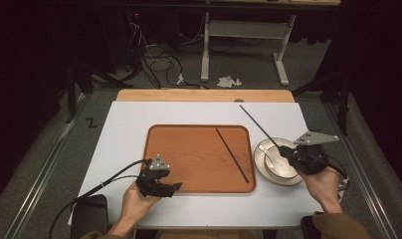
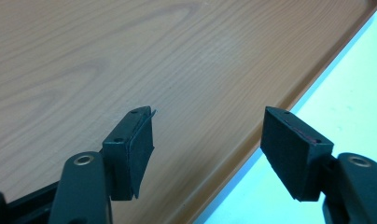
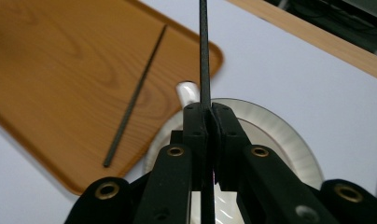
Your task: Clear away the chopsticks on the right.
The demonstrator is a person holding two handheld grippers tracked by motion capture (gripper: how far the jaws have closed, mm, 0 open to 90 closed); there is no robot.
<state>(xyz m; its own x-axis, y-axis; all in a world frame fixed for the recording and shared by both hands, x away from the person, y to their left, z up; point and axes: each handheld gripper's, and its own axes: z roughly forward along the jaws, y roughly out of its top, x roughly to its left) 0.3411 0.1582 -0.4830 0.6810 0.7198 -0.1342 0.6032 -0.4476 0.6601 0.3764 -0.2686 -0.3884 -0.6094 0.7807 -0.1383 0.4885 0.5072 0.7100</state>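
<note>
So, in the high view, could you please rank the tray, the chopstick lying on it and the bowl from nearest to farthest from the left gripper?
From the left gripper:
1. Tray, directly under its jaws at the near edge.
2. Chopstick, on the tray's right side.
3. Bowl, off the tray, right of it.

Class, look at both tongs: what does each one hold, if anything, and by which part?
The right tongs are shut on a black chopstick, gripping near its lower end, over the bowl. The left tongs are open, holding nothing, above the tray.
</note>
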